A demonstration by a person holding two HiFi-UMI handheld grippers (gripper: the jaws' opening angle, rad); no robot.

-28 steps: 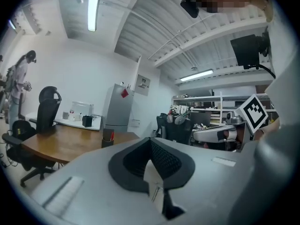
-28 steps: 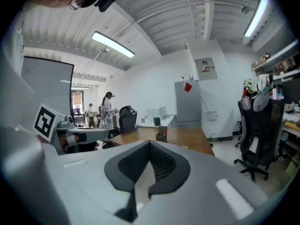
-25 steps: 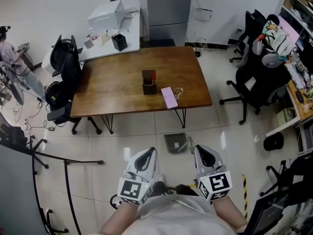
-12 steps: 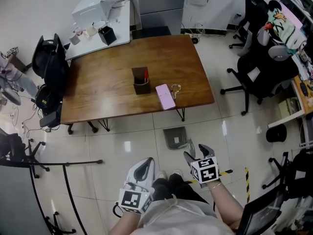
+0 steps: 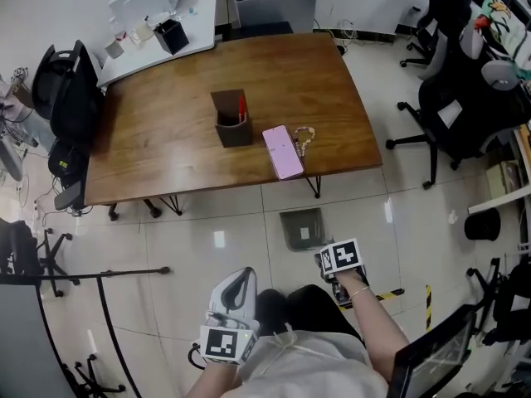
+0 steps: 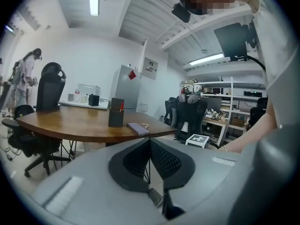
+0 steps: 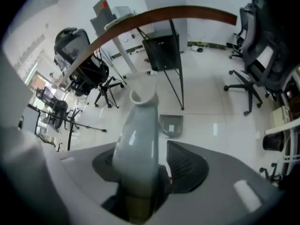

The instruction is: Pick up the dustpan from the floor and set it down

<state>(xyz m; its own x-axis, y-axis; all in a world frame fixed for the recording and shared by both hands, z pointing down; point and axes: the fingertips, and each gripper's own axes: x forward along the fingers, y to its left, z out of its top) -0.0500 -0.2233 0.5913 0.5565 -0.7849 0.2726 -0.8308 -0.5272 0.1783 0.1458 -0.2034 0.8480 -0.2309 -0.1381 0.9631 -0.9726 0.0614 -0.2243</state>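
Right gripper view, jaws: just been closing around the pale handle [image 7: 140, 135], with a sliver of gap showing on its right side.
Right gripper [image 7: 151, 159]: points steeply down; the nearer hand to the task's thing.
Dustpan [image 5: 301, 226]: pan flat on the floor tiles, just far-left of that gripper, near the table [image 5: 166, 139] edge.
Long axis: handle judged to rise from the pan towards the jaws.
Left gripper [image 6: 150, 144]: jaws pressed together, nothing between them, well left.

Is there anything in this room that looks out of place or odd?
Only the grey dustpan: it sits on the floor just in front of the wooden table, in open walking space. Nothing looks spilled or broken.
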